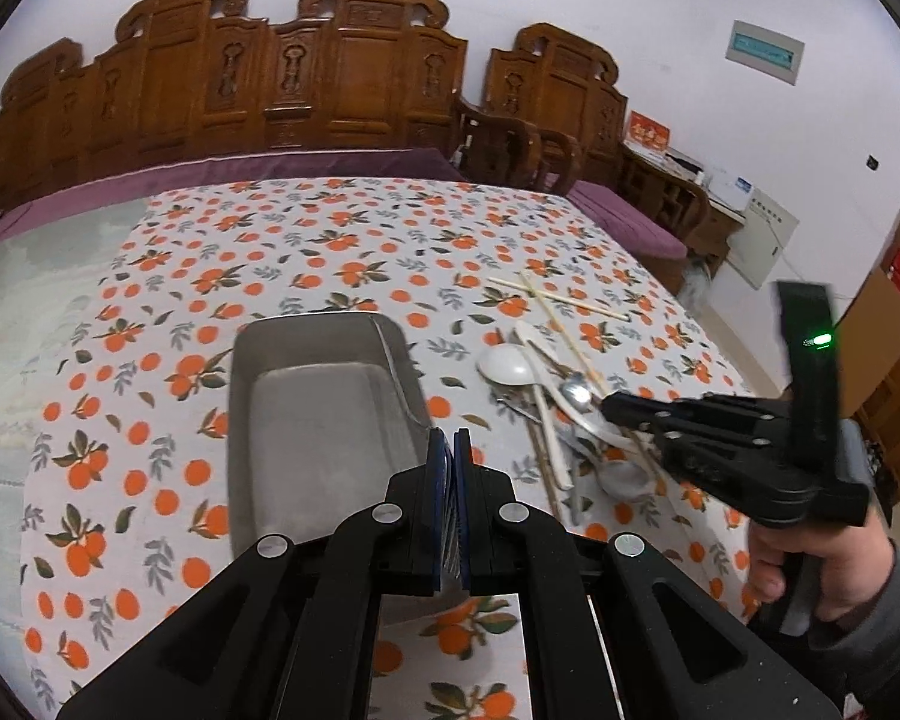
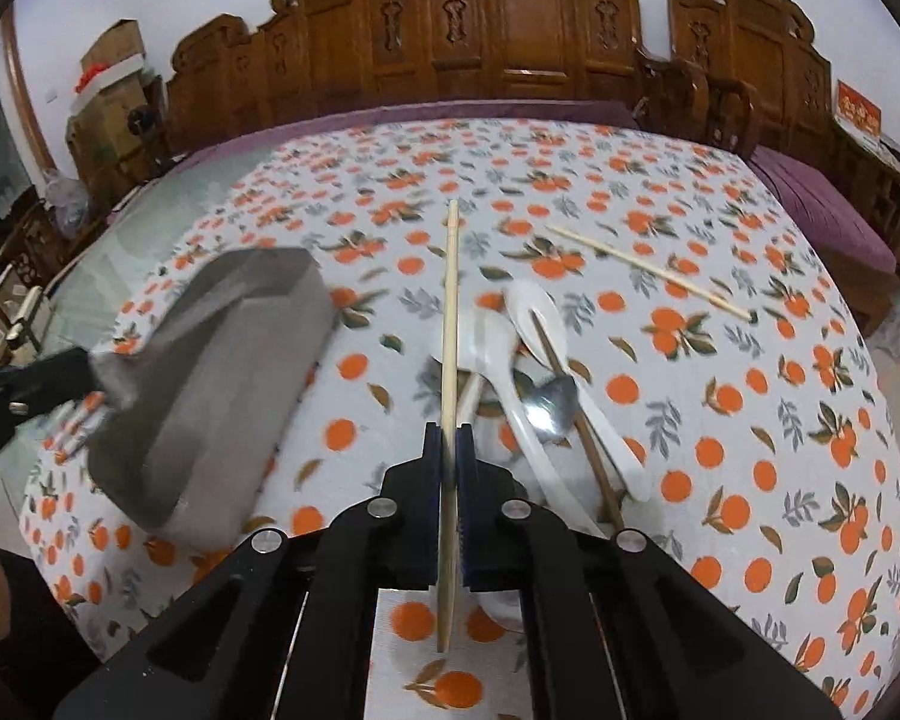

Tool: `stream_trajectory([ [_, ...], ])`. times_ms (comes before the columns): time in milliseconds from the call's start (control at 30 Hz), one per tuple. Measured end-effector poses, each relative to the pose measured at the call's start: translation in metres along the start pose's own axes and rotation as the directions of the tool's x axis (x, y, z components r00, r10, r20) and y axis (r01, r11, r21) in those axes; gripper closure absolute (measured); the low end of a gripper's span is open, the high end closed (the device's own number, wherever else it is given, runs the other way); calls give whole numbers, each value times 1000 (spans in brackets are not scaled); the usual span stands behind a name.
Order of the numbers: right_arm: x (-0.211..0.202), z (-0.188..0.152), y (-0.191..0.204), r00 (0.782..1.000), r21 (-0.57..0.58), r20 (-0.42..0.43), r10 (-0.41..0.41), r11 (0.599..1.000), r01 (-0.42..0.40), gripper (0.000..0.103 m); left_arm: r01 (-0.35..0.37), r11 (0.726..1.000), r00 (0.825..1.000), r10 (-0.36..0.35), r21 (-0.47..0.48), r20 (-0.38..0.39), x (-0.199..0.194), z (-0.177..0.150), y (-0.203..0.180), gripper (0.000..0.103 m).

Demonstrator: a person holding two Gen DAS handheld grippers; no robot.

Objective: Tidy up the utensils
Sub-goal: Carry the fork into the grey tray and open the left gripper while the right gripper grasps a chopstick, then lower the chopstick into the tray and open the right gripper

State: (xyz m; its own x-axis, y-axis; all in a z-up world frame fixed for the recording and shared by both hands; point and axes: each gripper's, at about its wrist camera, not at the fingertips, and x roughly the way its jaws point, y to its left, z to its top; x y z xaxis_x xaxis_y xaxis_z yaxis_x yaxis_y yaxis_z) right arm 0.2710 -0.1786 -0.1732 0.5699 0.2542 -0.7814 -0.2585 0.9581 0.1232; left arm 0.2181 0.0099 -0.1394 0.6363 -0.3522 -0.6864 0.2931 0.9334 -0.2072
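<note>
- A pale chopstick [image 2: 450,324] is pinched upright between the pads of the right hand-held gripper [image 2: 448,450], above the table [image 2: 750,420].
- The grey tray [image 1: 324,414] is gripped at its rim corner by the left hand-held gripper [image 1: 448,450] — apparently lifted and tilted.
- White spoons [image 2: 510,372], a metal spoon [image 2: 555,402] and more chopsticks [image 2: 654,270] are left in a heap beside the tray.

Grey metal tray [image 2: 222,384] is tilting, left. Pale chopstick [image 2: 450,324] is pointing away. White spoons [image 2: 510,378] are lying heaped, right.
</note>
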Motion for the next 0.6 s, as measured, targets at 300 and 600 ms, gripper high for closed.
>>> stream_trajectory([
  [300, -8, 7, 39, 996, -51, 16, 86, 995, -85, 97, -61, 997, 995, 58, -38, -79, 29, -9, 25, 101],
  [600, -7, 5, 58, 992, -69, 2, 125, 990, -125, 97, -107, 993, 985, 101, -44, -138, 46, -14, 34, 101],
])
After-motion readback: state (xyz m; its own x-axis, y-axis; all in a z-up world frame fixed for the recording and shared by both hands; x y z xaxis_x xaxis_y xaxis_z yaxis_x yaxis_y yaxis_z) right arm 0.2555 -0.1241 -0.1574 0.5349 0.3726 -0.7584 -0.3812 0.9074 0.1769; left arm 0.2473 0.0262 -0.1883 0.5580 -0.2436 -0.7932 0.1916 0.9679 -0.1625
